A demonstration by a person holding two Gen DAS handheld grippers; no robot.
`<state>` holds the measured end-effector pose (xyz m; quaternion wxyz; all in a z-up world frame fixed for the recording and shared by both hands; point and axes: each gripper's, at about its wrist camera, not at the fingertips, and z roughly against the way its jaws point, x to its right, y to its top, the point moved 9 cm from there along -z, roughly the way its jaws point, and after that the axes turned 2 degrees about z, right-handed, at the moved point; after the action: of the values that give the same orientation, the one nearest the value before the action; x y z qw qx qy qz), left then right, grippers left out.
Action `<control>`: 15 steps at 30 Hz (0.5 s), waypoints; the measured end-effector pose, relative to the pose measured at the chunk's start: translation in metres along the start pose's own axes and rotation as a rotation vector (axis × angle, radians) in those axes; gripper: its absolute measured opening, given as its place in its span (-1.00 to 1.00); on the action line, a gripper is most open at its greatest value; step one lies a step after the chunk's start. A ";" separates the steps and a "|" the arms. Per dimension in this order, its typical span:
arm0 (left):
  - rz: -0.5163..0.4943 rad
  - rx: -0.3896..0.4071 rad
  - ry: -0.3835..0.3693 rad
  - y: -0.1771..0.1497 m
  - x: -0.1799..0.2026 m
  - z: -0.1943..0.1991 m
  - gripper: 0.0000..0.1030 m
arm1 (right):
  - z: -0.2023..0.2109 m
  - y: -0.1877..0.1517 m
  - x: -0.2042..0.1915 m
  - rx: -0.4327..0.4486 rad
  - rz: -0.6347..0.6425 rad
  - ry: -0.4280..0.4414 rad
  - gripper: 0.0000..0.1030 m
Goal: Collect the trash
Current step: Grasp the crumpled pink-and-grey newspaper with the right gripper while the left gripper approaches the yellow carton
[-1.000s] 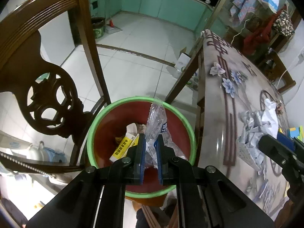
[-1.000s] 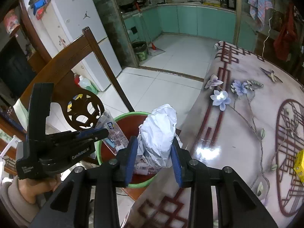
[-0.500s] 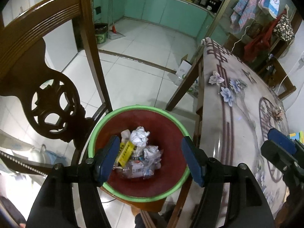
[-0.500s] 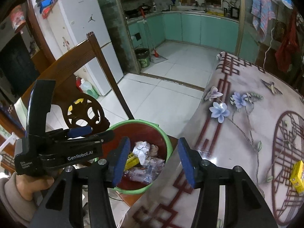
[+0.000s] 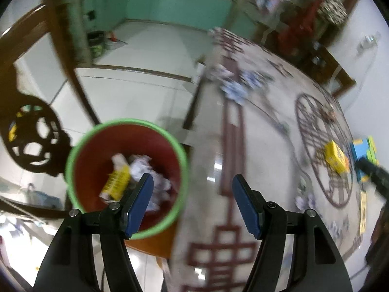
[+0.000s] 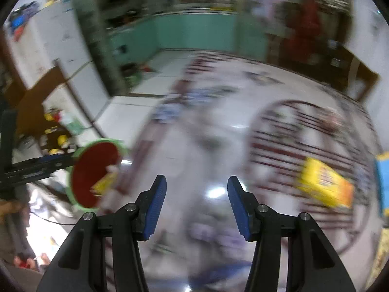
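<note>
Right now both tools are spread wide and carry nothing. Beneath the left gripper [image 5: 192,204], towards its left finger, sits the green-rimmed bin [image 5: 80,146] with crumpled paper [image 5: 143,165] and a yellow packet [image 5: 116,182] inside. Over the patterned table [image 6: 206,150] hangs the right gripper [image 6: 197,204], with a yellow box [image 6: 323,185] lying off to its right, well apart. A carved wooden chair [image 5: 31,133] stands just beside the bin.
</note>
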<state>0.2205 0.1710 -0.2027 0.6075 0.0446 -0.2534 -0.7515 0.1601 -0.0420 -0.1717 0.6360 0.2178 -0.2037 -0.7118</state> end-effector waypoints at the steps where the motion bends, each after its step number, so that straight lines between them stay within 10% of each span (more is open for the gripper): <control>1: -0.013 -0.008 -0.007 -0.003 0.011 -0.002 0.29 | 0.008 -0.002 0.031 0.002 -0.028 -0.035 -0.02; 9: -0.163 -0.014 -0.097 -0.024 0.141 -0.017 0.53 | 0.046 0.028 0.221 0.068 -0.170 -0.128 0.23; 15: -0.245 -0.020 -0.141 -0.037 0.231 -0.031 0.58 | -0.016 0.073 0.308 0.012 -0.129 -0.075 0.26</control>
<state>0.1395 -0.0503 -0.1903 0.4922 0.0164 -0.2807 -0.8238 0.1990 -0.3565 -0.1587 0.5794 0.2074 -0.2172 -0.7577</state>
